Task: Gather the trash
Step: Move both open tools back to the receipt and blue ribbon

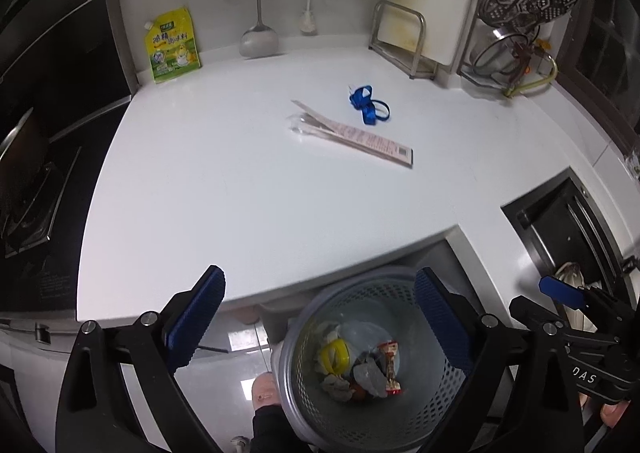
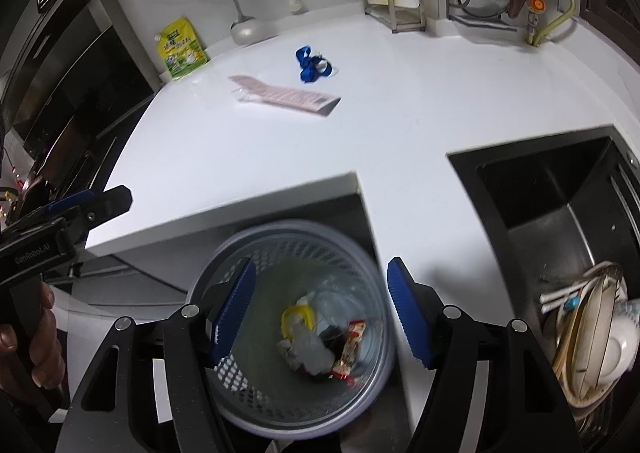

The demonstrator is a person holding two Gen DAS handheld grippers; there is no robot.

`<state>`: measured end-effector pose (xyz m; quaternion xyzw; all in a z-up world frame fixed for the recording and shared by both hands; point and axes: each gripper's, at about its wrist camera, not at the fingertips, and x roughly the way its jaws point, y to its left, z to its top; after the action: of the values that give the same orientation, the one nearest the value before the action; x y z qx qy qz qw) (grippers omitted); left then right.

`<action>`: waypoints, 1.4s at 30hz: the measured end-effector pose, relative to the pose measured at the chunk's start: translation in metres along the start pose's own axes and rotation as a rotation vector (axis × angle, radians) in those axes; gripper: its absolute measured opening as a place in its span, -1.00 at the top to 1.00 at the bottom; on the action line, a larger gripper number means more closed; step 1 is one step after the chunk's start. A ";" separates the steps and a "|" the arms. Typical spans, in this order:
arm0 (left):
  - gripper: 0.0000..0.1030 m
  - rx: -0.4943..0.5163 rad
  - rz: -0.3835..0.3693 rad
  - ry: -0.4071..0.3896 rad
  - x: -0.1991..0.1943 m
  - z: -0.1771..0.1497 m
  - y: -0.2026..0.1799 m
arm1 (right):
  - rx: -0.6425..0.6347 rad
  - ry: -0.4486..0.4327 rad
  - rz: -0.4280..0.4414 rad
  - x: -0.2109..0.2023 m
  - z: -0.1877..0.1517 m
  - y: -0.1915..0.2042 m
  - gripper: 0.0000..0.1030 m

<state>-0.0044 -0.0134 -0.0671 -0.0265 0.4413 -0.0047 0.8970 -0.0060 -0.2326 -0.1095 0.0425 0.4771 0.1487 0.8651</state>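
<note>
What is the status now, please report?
Left gripper and right gripper open, empty, above the trash basket. Blue ribbon and long wrapper not yet collected from the counter. Nothing in the way.

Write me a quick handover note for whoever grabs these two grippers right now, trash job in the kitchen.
Left gripper: open, holding nothing, above the bin.
Right gripper: open, holding nothing, also above the bin.
Bin: mesh basket on the floor below the counter edge; it already holds wrappers and other scraps, among them a yellow ring and a red snack wrapper.
Still on the counter: blue ribbon and, just in front of it, a long chopstick sleeve with clear plastic at one end.
Left to do: pick up both and drop them in the bin.
</note>
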 end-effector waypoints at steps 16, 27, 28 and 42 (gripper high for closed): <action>-0.85 -0.077 0.027 -0.007 0.073 0.072 -0.016 | 0.006 -0.081 -0.080 0.027 0.073 -0.025 -0.27; -0.85 -0.162 0.051 0.036 0.156 0.109 -0.038 | 0.073 -0.066 -0.131 0.035 0.074 -0.057 -0.27; -0.85 -0.171 0.053 0.041 0.161 0.110 -0.038 | 0.081 -0.067 -0.135 0.035 0.073 -0.060 -0.27; -0.85 -0.267 0.067 0.089 0.212 0.126 -0.040 | 0.145 -0.075 -0.170 0.033 0.073 -0.076 -0.27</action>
<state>0.2253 -0.0551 -0.1556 -0.1307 0.4778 0.0828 0.8647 0.0882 -0.2902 -0.1126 0.0698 0.4560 0.0382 0.8864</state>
